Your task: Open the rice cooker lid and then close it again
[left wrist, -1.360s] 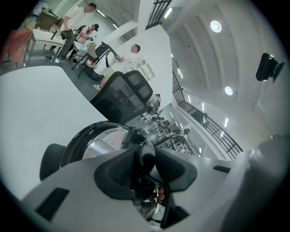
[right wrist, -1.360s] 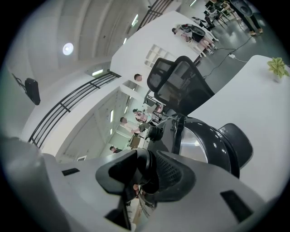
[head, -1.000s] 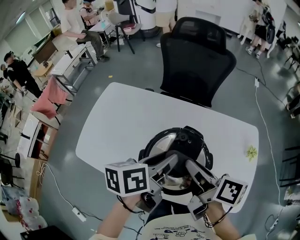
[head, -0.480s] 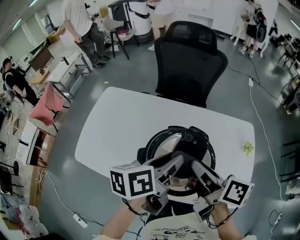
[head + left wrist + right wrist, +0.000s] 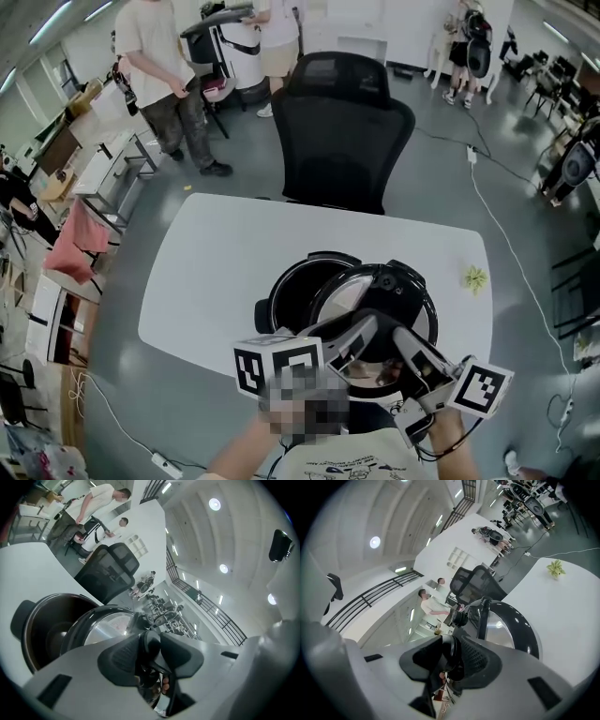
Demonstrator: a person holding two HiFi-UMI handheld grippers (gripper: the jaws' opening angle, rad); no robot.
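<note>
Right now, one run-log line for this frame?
phase: lid off | left gripper: shut on lid | right gripper: shut on lid | lid: lifted, offset right of pot | pot: uncovered, on table

1 pc – table point(image 5: 234, 253), white.
1 pc – rice cooker point(image 5: 281, 298); its lid point(image 5: 412, 300) logged separately, qty 1.
2 pcs – grippers: left gripper point(image 5: 367, 330), right gripper point(image 5: 401, 339); 2 jaws ea., 4 total.
2 pcs – marker cubes, one per gripper: left cube point(image 5: 278, 367), right cube point(image 5: 486, 387).
1 pc – yellow-green scrap point(image 5: 475, 277), on table.
1 pc – office chair point(image 5: 342, 131), black.
2 – persons counted standing beyond chair: one in dark trousers point(image 5: 155, 66), one in beige shorts point(image 5: 275, 56). Others at room edges too small; qty not settled.
1 – floor cable point(image 5: 514, 253), right of table.
1 – power strip point(image 5: 165, 463) w/ lead, left of table.
1 – pink cloth point(image 5: 75, 244).
3 – round ceiling lamps point(image 5: 214, 503), counted in left gripper view.
</note>
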